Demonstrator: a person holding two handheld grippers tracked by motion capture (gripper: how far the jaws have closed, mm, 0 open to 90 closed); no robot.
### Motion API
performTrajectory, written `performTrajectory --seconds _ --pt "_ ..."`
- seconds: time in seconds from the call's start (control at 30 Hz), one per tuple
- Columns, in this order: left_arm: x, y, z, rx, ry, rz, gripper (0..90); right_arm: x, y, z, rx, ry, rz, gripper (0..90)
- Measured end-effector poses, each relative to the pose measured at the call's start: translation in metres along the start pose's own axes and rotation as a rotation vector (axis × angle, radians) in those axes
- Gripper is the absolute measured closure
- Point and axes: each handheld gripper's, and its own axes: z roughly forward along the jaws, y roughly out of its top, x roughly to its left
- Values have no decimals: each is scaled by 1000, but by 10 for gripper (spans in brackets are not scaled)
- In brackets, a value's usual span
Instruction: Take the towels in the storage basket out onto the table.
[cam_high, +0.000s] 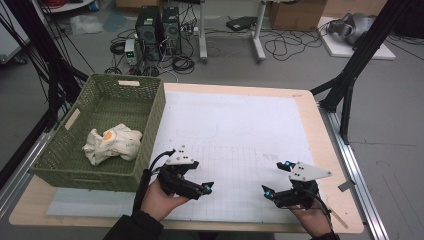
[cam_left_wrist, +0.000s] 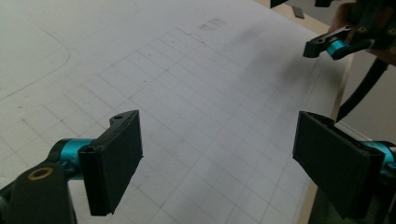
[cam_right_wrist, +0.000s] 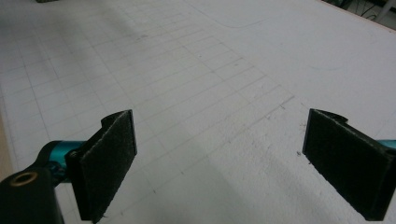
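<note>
Left gripper (cam_high: 206, 189) open, empty, just right of basket (cam_high: 75, 150); right gripper (cam_high: 276, 180) same. Cloth bundle (cam_high: 112, 143) inside basket: looks soft, light, floppy. Pinch a raised fold on top.

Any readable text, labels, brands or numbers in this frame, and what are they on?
None can be read.
Basket: two pale tags on its rim and wall, blank or too small to tell.
White grid mat: a faint grey smudge, maybe print, too blurred to read.
Computer towers: no legible brand.
</note>
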Motion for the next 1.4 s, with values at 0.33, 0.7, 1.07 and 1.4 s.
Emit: performTrajectory --seconds 0.33,0.7,1.07,1.4 --pt "1 15 -12 -31 -97 -32 203 -2 0 -2 -8 -6 -2 90" --pt "5 25 -18 -40 -181 -72 213 -2 0 -1 -8 -5 -1 90" --pt "20 36 -19 -67 -275 -167 222 -2 1 -2 -12 -9 -8 90" --pt "32 43 -34 -138 -318 -217 233 -3 0 -4 -13 -10 -4 90"
